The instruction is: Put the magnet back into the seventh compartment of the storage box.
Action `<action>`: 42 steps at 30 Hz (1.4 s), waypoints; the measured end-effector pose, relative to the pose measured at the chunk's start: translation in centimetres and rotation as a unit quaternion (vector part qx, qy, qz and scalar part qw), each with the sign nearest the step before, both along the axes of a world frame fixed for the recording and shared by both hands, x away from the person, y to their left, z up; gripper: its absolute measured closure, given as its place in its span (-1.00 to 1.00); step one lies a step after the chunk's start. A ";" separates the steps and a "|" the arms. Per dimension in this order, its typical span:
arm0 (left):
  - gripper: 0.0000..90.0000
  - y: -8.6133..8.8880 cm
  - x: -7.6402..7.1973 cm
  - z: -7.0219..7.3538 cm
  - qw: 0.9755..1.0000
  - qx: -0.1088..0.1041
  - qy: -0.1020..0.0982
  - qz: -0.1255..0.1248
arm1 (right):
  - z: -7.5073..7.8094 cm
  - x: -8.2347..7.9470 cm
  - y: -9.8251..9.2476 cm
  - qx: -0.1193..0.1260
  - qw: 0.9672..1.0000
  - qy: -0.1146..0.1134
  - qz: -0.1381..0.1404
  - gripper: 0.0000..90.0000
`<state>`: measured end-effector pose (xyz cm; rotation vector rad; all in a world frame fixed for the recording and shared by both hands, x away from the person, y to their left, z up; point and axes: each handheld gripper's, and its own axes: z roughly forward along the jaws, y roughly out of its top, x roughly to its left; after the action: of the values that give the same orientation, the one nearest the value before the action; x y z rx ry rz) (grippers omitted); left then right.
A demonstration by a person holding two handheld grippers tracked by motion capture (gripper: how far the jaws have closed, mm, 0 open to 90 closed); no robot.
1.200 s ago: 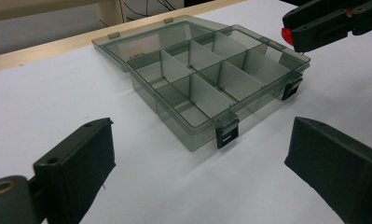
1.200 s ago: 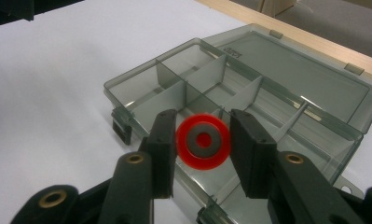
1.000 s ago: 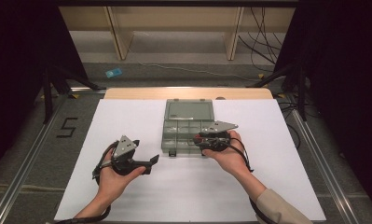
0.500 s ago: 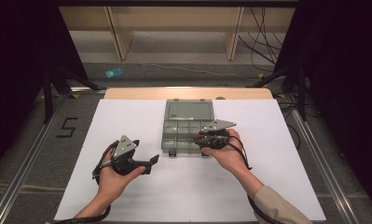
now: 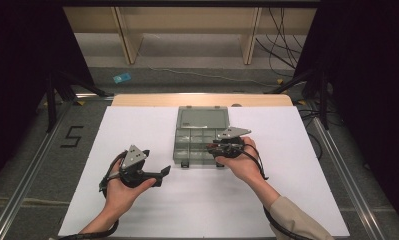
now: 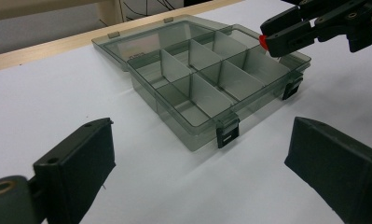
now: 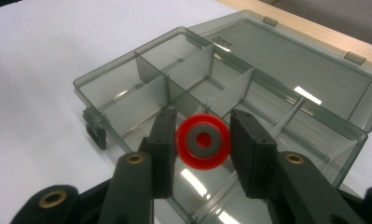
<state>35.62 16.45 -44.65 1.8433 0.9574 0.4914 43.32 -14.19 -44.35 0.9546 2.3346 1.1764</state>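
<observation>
A smoky clear compartment box [image 5: 183,150] lies open on the white table, its lid [image 5: 203,119] flat behind it. My right gripper [image 5: 210,148] hovers over the box's near right compartments, shut on a red ring with a grey centre [image 7: 203,141]. Both pads [image 7: 164,140] press the ring's sides in the right gripper view [image 7: 203,116]. In the left gripper view the ring [image 6: 263,42] shows as a red spot at the right gripper's [image 6: 267,41] tip above the box [image 6: 193,135]. My left gripper [image 5: 163,171] rests left of the box, open and holding nothing [image 6: 202,125].
White paper [image 5: 152,125] covers the table, with a wooden strip [image 5: 137,100] at its far edge. The box's compartments [image 7: 123,88] look bare, and two dark latches [image 6: 227,133] hang on its front wall. Metal rails [image 5: 337,165] run along both table sides.
</observation>
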 end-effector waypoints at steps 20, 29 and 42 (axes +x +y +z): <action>-0.85 0.1 0.1 0.0 1.000 0.001 0.001 -0.001 | -1.1 0.7 0.6 -0.017 1.000 0.015 0.010 0.41; -0.85 0.1 0.1 -0.1 1.000 0.001 0.001 0.000 | -1.4 0.9 0.7 -0.019 1.000 0.019 0.011 0.40; -0.85 0.1 0.1 -0.1 1.000 0.001 0.002 -0.002 | -1.7 1.1 0.7 -0.022 1.000 0.018 0.012 0.40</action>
<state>35.75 16.52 -44.76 1.8489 0.9555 0.4879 44.37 -13.50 -46.07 0.9423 2.3963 1.1199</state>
